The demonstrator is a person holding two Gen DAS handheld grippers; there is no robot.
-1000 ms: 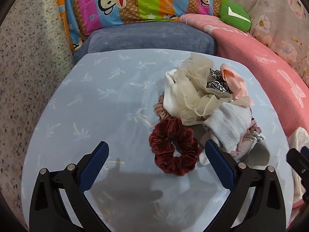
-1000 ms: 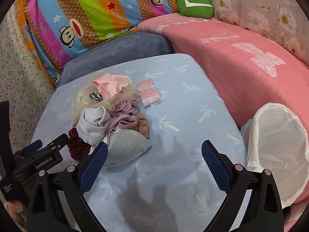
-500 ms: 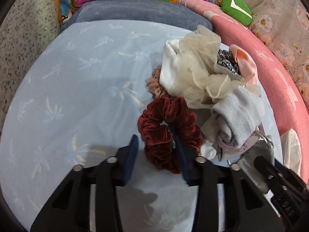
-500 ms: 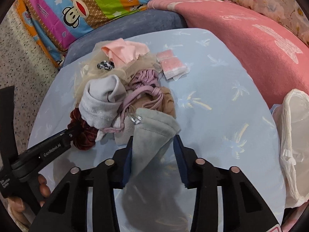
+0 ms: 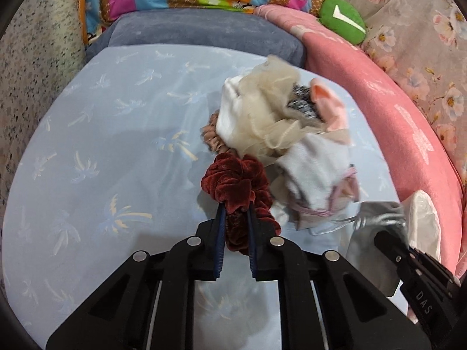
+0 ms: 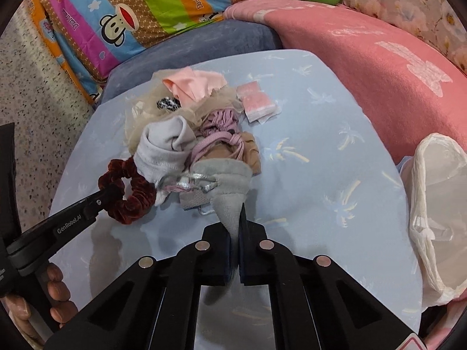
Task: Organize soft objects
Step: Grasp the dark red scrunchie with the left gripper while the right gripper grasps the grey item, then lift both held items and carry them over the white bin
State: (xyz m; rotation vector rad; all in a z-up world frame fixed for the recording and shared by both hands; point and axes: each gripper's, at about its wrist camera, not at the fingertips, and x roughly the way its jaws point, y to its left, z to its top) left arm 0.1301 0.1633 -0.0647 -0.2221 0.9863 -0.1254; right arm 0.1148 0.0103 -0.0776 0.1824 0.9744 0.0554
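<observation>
My left hand-held gripper [image 5: 235, 214] is closing its jaws on the dark red velvet scrunchie [image 5: 233, 182], which is pinched between the pads at the near edge of the pile of soft things [image 5: 280, 128] on the light blue desk [image 5: 102, 160]. My right hand-held gripper [image 6: 237, 227] is clamped tight on the narrow end of the grey drawstring pouch [image 6: 229, 186], whose wider end lies against the pile beside the white sock [image 6: 163, 148]. A white plastic bag [image 6: 435, 210] stands open at the desk's right edge, against the pink blanket [image 6: 379, 58], well apart from the pile.
</observation>
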